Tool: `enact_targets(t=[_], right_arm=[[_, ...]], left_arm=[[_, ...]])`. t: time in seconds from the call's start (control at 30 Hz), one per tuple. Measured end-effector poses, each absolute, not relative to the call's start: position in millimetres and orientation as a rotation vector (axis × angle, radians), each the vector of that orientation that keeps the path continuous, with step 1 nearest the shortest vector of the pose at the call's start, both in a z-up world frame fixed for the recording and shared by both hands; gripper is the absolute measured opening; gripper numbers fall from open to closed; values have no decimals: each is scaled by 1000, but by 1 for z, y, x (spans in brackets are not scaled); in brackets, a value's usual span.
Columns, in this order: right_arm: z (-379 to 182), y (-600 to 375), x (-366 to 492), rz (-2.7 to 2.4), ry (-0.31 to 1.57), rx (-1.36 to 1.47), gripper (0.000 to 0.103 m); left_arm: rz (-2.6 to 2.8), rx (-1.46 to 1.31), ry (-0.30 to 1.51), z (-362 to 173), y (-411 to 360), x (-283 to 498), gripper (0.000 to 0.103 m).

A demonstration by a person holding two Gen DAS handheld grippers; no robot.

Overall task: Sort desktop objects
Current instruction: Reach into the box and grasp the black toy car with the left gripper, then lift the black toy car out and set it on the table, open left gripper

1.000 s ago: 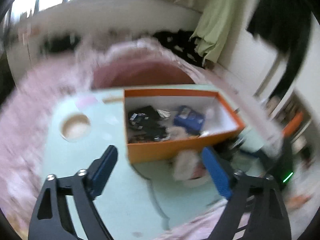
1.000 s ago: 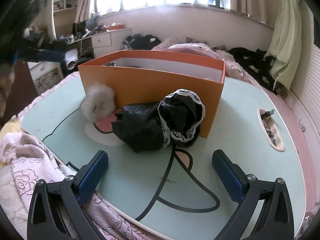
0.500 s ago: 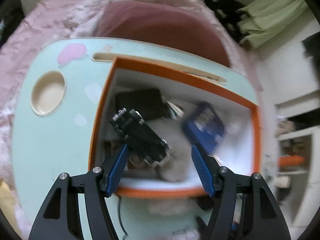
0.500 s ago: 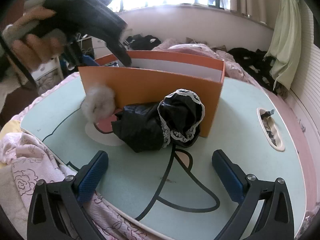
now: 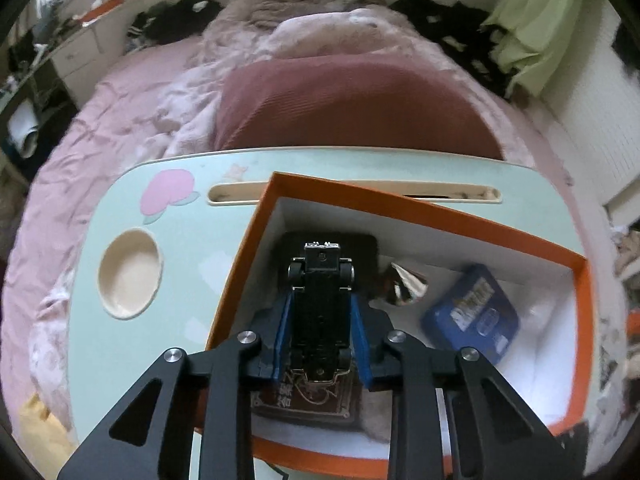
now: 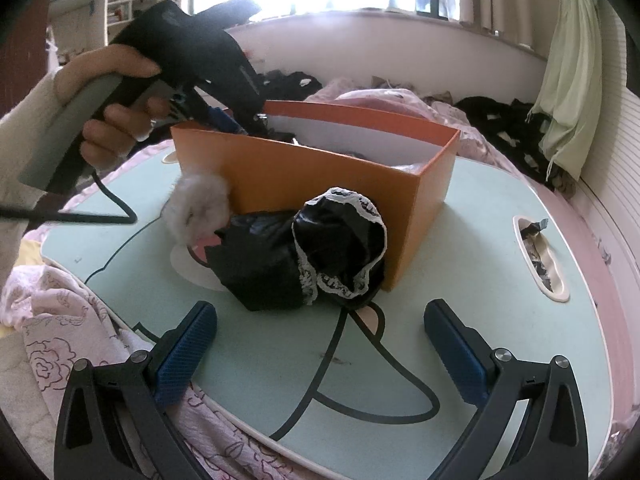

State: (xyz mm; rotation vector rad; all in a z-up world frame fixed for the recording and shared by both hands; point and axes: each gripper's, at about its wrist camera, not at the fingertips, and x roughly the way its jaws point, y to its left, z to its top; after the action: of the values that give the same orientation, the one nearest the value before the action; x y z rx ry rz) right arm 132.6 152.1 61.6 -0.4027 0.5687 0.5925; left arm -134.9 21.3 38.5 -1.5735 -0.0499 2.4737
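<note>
Left wrist view, left to right: round cup recess [image 5: 130, 273] in the mint lap table [image 5: 168, 344] at 9 o'clock, pink peach print [image 5: 168, 197] above it at 10. Orange box [image 5: 420, 210] fills centre and right, sitting on the table, turned askew to the long slot [image 5: 236, 195] at 12.

Left gripper [image 5: 320, 332] points down into the box's left end, jaws clamped on a black toy car [image 5: 320, 304]; blue pads [image 5: 282, 330] press both its flanks, the car's chrome end pointing to 12. Under it: a flat black item [image 5: 366, 246] and a dark patterned card or book [image 5: 308, 400] at 6. Crumpled foil bit [image 5: 406, 282] just right of the car, blue tin [image 5: 472, 314] at 3, both on the box floor. Pink bedding [image 5: 132, 108] and a maroon cushion [image 5: 348, 108] beyond the table at 12.

Right wrist view, left to right: person's hand [image 6: 108, 108] at 10 holds the left gripper's handle, its nose dipping over the box's far left corner. Grey fluffy pompom [image 6: 198, 208] touches the box's near wall [image 6: 320, 184] at 9. Black lace-trimmed fabric bundle [image 6: 316, 252] at centre, resting against the same wall. Right gripper [image 6: 320, 344] at 6, jaws wide apart, nothing between them, hovering over the table short of the bundle. Side slot [image 6: 540, 256] with scraps at 3. Green cloth [image 6: 572, 64] hangs at 2.
</note>
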Motion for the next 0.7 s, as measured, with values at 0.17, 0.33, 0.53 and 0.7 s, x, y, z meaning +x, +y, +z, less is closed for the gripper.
enact_targets(t=[0.17,0.33,0.53,0.7], right_arm=[[60,151,133,588,568,-400,103],[60,154,132,584,570,-400,103],[59,154,132,576,571,-399,103],[59,154,132,570,571,-396,103]], left_arm=[[2371,-1331,-248,78,-4,-108,28],[2355,-1174,-187,108,-28,-52,28],[2372,-1367,-47,43,-32,-28,28],[2333,-1374,-125,10,-13,-27,28]])
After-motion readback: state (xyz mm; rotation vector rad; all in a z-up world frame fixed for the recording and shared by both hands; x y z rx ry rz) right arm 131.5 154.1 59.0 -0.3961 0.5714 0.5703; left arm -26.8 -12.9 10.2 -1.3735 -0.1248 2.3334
